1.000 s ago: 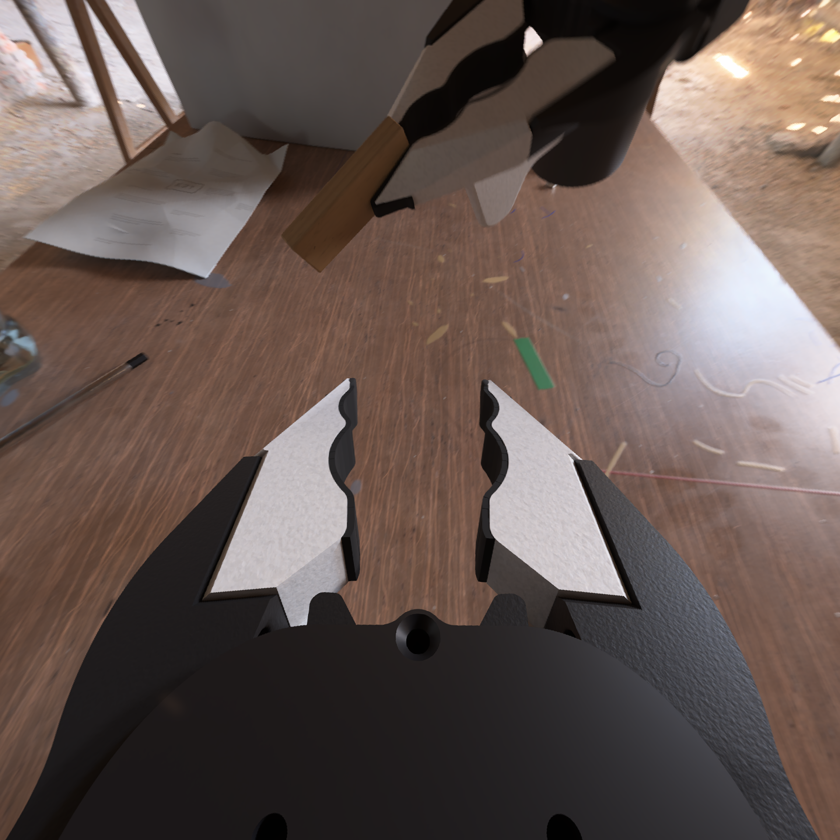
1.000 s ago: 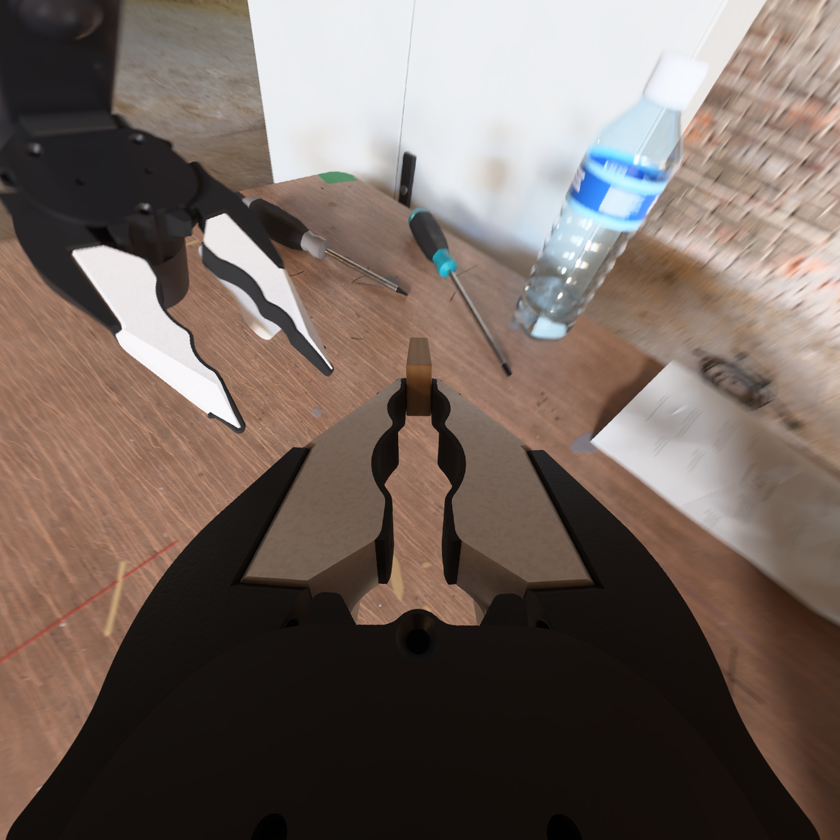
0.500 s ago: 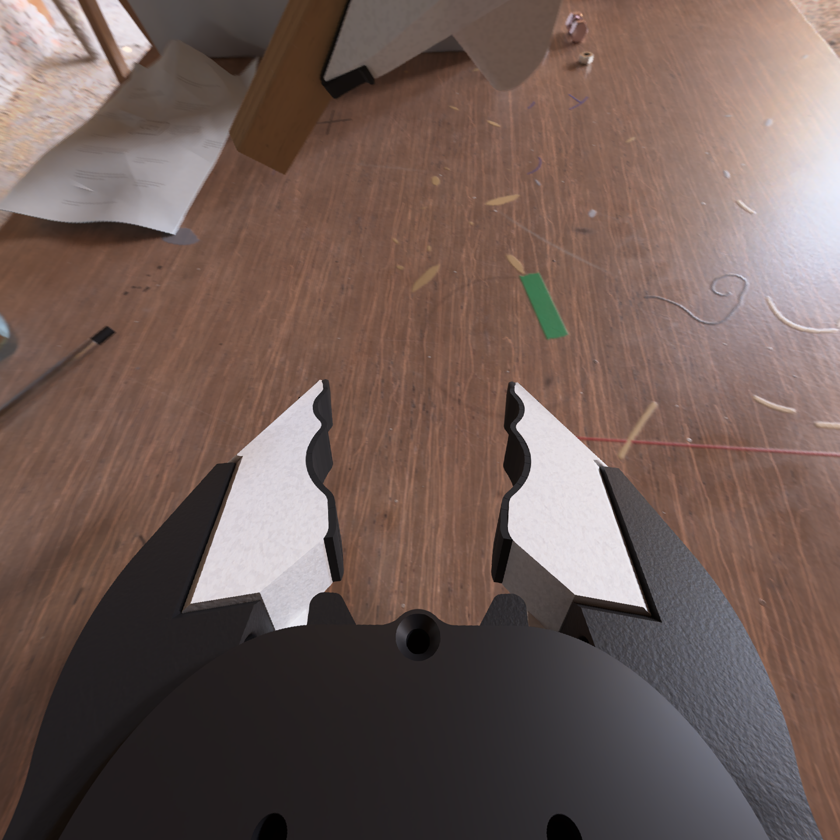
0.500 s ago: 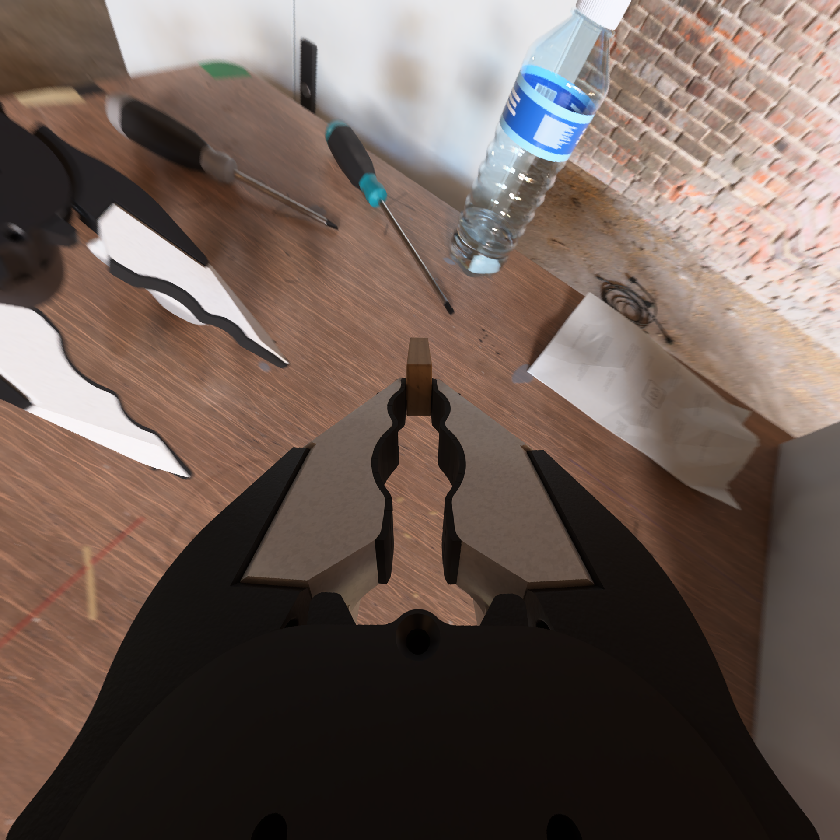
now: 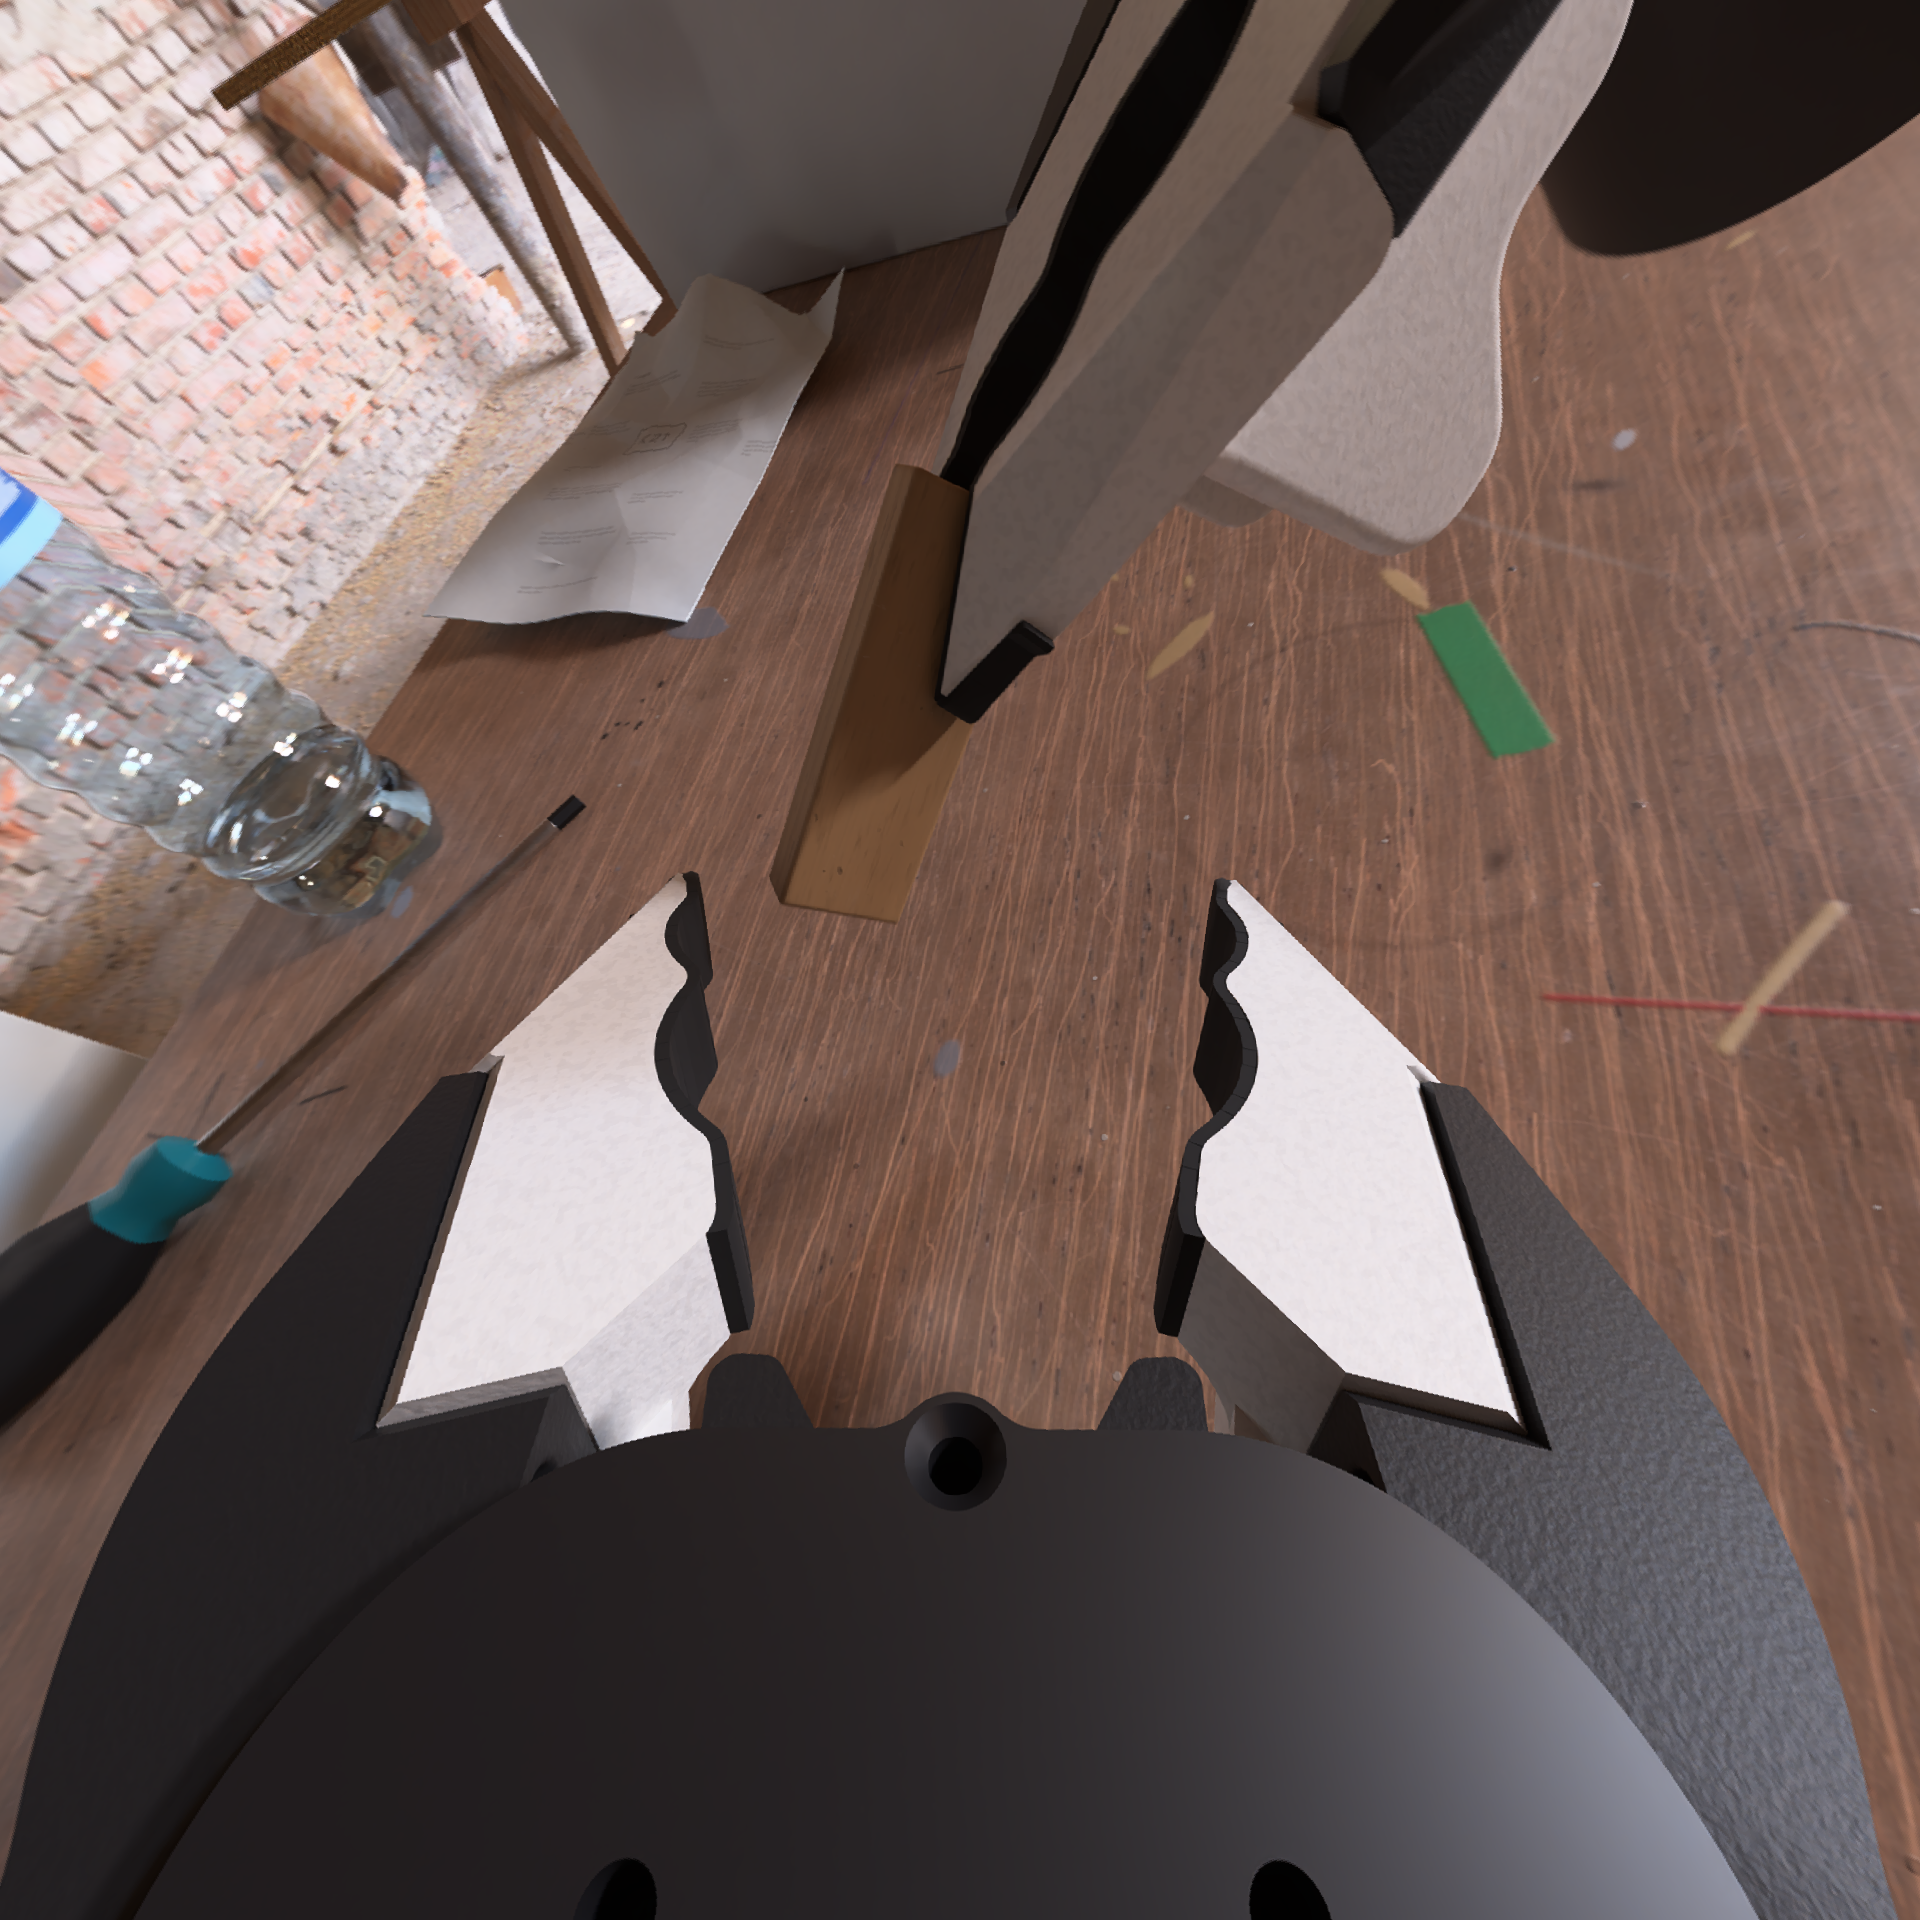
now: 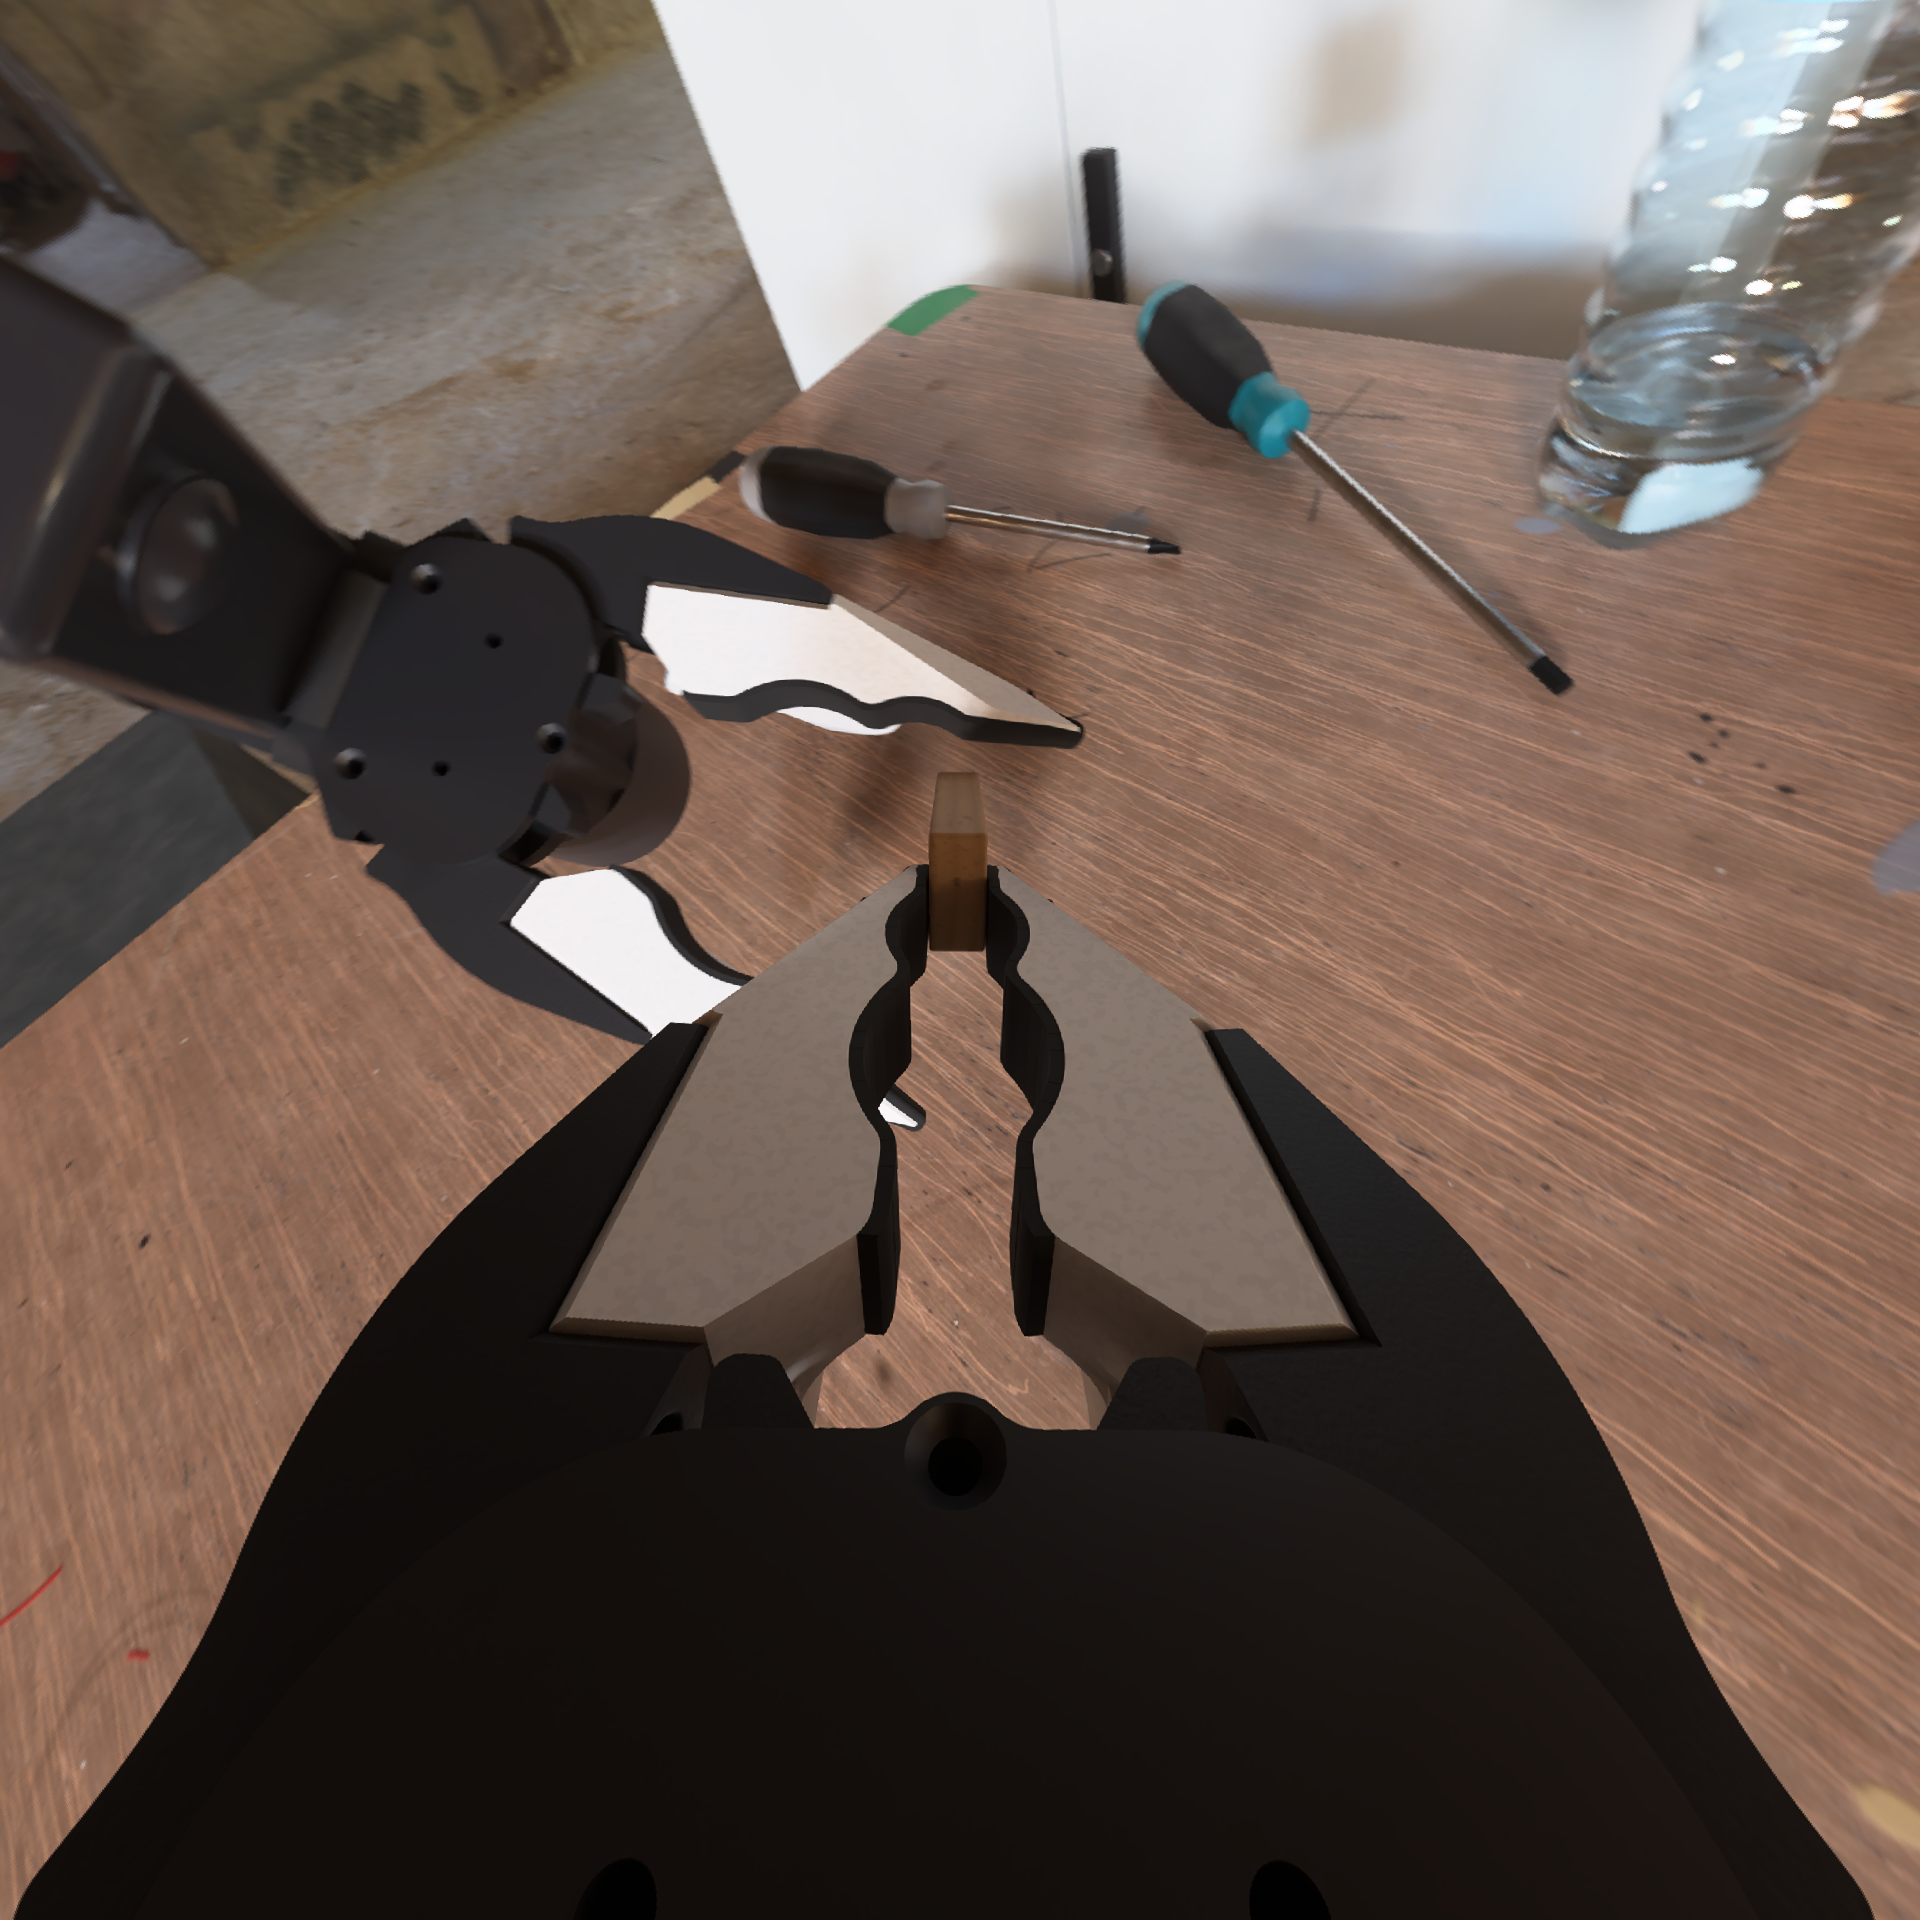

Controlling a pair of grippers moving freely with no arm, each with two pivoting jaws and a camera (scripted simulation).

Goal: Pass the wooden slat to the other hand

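Note:
The wooden slat is a short light-brown strip held above the wooden table. My right gripper is shut on it, coming down from the top of the left wrist view, with the slat's free end sticking out below its fingertips. My left gripper is open wide and empty, with the slat's end just ahead of its fingertips, nearer the left one. In the right wrist view the right gripper clamps the slat end-on, and the left gripper's white fingers spread on either side of it.
A clear water bottle stands at the table's left edge, beside a teal-handled screwdriver. A black-and-grey screwdriver lies farther back. A paper sheet, a green strip and a white cabinet are around.
The two grippers have come closer together. The slat's free end now sits just ahead of my open left fingertips. My left jaws have opened wider. The right gripper still holds the slat.

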